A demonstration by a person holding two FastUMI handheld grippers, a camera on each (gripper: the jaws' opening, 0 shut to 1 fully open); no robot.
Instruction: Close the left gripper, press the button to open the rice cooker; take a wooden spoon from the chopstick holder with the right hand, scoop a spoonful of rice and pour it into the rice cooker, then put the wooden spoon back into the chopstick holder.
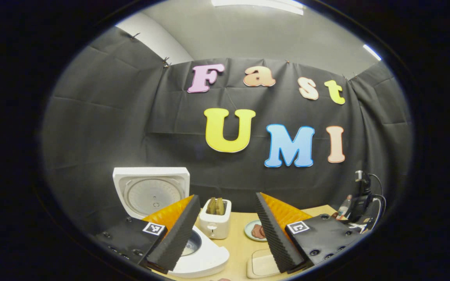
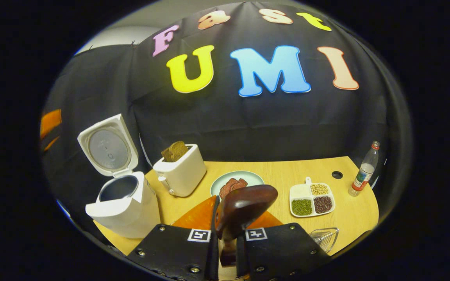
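Wooden counter (image 2: pixel 279 168) under black cloth walls — bare toward its right edge. Right claw (image 2: pixel 227 230) grips the wooden spoon (image 2: pixel 244 208); left claw (image 1: pixel 227 230) gapes over the open rice cooker (image 1: pixel 205 257).

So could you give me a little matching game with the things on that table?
Things:
1. rice cooker
2. toaster
3. spoon
4. bottle

States:
a. held in the right gripper's jaws
b. lid up
c. standing by the table's far right edge
d. bread in its slot

Pairs: 1-b, 2-d, 3-a, 4-c
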